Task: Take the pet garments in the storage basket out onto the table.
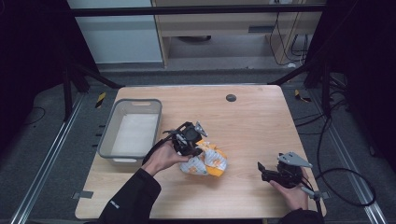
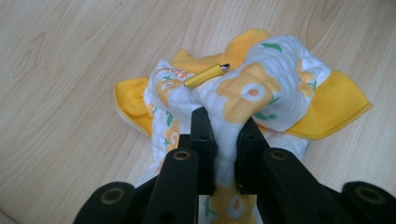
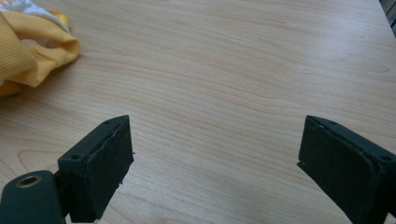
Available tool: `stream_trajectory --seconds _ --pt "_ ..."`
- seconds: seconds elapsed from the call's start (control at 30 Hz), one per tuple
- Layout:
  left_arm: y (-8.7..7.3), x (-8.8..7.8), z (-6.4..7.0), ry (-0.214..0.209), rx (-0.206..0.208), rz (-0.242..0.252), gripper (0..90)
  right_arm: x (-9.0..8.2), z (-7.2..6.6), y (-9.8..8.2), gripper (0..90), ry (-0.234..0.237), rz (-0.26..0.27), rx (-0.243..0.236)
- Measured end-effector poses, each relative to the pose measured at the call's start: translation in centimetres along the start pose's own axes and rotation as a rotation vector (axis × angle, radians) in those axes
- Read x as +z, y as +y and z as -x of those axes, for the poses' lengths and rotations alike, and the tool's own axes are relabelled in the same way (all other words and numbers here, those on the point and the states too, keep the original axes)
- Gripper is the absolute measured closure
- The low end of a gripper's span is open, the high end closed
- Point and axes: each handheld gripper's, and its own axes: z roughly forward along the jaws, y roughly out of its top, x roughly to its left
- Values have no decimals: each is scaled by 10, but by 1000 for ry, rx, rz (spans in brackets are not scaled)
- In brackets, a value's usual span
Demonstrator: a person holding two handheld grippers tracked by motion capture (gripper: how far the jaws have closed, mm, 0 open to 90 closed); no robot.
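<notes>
1. A small crumpled garment (image 1: 207,161), white with orange flowers and yellow trim, lies bunched near the middle of a wooden table (image 1: 252,121), slightly toward the person's side. A short yellow cord tip (image 2: 206,75) pokes out of the top of the bunch.
2. The left gripper (image 1: 190,146) sits at the garment's 10 o'clock edge in the high view, touching it. Its jaws are pressed onto a raised fold of the white cloth (the left gripper view shows the fabric squeezed between them).
3. The bunch has no clear long axis; it spreads loosely from 10 o'clock to 4 o'clock on the table.
4. The right gripper (image 1: 265,171) rests well apart, at the garment's 4 o'clock, near the table's right front corner. Its jaws stand wide apart with nothing between them; the yellow trim lies at its 10 o'clock in its own view.
5. The left hand is plainly the nearer one.
6. A grey bin (image 1: 114,135) with a pale lining stands at the garment's 9 o'clock, beyond the left gripper, probably the place the garment could go.
</notes>
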Motion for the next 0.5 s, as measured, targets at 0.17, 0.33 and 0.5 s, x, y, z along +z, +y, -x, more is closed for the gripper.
stream_trajectory --seconds 0.17,0.33,0.5 --pt "-3 6 3 -12 5 1 806 0 0 0 101 2 -2 3" --pt "-7 15 6 -25 9 -5 796 0 -1 0 100 1 -5 -3" --pt "-11 18 6 -32 2 8 763 1 -1 0 100 1 -6 -7"
